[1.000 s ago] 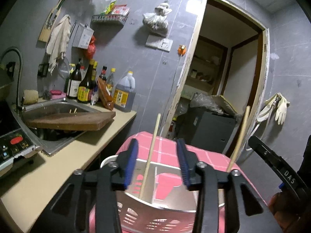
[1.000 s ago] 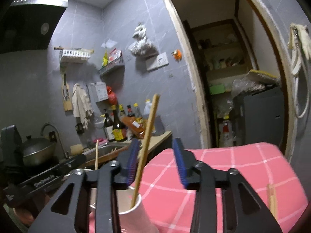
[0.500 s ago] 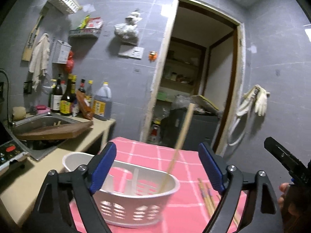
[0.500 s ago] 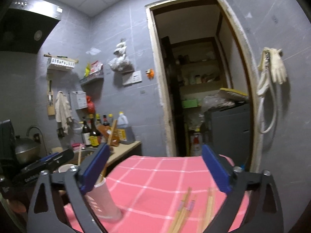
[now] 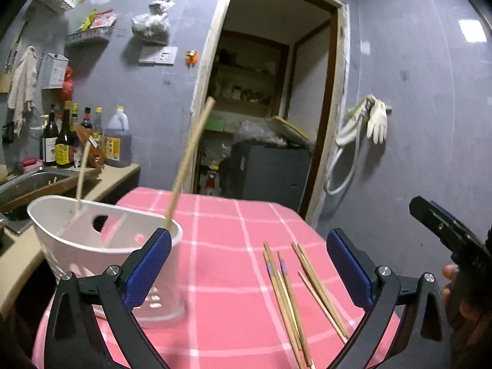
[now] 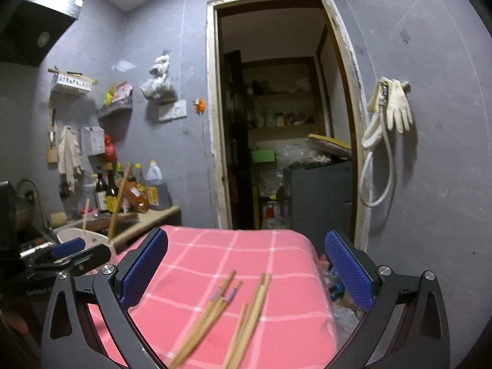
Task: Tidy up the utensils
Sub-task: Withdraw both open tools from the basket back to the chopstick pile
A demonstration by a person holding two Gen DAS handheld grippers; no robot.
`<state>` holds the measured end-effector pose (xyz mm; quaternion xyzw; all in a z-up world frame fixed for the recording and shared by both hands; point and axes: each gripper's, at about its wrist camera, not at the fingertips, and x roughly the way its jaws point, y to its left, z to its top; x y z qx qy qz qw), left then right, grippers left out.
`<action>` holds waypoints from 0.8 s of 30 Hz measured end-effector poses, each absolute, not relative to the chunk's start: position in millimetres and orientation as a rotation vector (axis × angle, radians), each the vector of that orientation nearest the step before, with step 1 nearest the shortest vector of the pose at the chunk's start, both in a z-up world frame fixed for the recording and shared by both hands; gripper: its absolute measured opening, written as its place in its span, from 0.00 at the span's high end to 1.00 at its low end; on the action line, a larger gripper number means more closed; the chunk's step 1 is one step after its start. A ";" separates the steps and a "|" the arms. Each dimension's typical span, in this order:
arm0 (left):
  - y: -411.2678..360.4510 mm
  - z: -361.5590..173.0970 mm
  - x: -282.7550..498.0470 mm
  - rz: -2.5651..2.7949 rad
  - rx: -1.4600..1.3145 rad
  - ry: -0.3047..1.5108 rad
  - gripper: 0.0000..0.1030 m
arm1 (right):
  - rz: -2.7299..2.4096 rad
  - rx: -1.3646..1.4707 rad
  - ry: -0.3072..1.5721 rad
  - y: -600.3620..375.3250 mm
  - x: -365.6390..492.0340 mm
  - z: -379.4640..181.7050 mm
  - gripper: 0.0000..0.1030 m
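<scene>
Wooden chopsticks (image 6: 233, 313) on pink-checked table (image 6: 286, 264), long axes toward far edge, lying between spread, empty right gripper (image 6: 246, 272) pads; left gripper (image 5: 249, 273) jaws opening, empty, utensil holder (image 5: 101, 246) at its left pad

No legible text. Labels on the sauce bottles (image 5: 63, 141) and the oil jug (image 5: 117, 144) at the worktop's back edge are too blurred to read; lettering on the left gripper's body (image 6: 38, 291) is likewise unreadable.

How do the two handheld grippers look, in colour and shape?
Both look the same. The left gripper and the right gripper have black, angular plastic fingers with triangular cut-outs and silver screws at the joints. Each finger carries a flat, blue, textured rubber pad. White lettering on the left gripper's body, seen from the right wrist view, is unreadable.
</scene>
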<state>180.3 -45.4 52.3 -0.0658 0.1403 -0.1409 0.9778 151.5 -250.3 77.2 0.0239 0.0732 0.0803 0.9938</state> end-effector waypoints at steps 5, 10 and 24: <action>-61.1 27.5 188.1 -0.271 -0.110 0.325 0.04 | 0.136 0.035 0.173 -258.9 154.5 56.5 0.00; -70.4 11.0 202.2 -0.274 -0.087 0.426 0.04 | 0.132 0.044 0.221 -263.8 162.6 42.4 0.00; -94.2 -21.1 248.7 -0.291 -0.018 0.665 0.10 | 0.125 0.084 0.500 -273.4 209.0 13.4 0.19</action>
